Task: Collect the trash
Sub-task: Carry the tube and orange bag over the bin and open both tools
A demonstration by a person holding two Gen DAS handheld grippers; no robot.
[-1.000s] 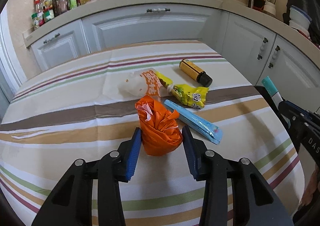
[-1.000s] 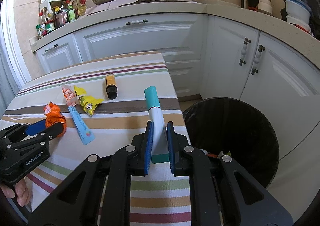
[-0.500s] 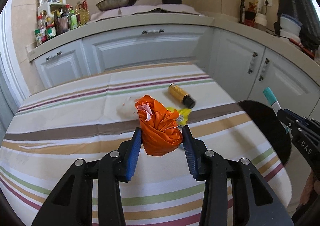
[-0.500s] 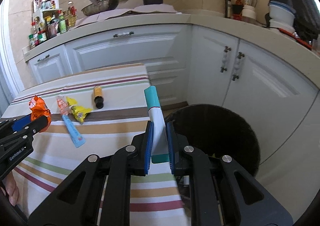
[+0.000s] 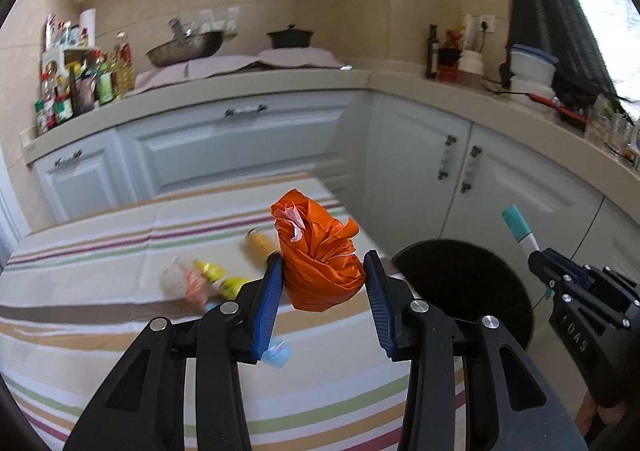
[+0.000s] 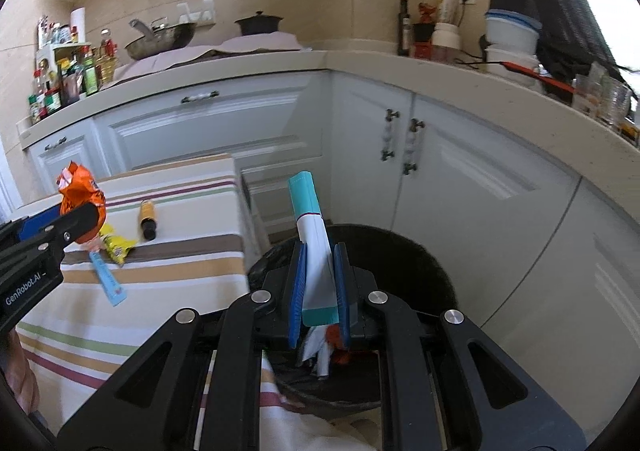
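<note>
My right gripper [image 6: 319,287] has its jaws pinching a white and teal tube [image 6: 314,247] right over the black trash bin [image 6: 404,251], ready to drop it. My left gripper [image 5: 323,291] squeezes a crumpled orange wrapper [image 5: 320,259] above the striped desk [image 5: 100,331]. Farther off, a small brown bottle [image 6: 147,220] and yellow wrappers [image 6: 114,245] wait.

I count one crumpled orange plastic wrapper [image 5: 320,259], one teal-and-white tube [image 6: 314,247], one round black bin [image 6: 400,251], one small amber bottle [image 6: 147,219], one yellow snack packet [image 6: 114,245] and one light-blue sachet [image 6: 107,283].
</note>
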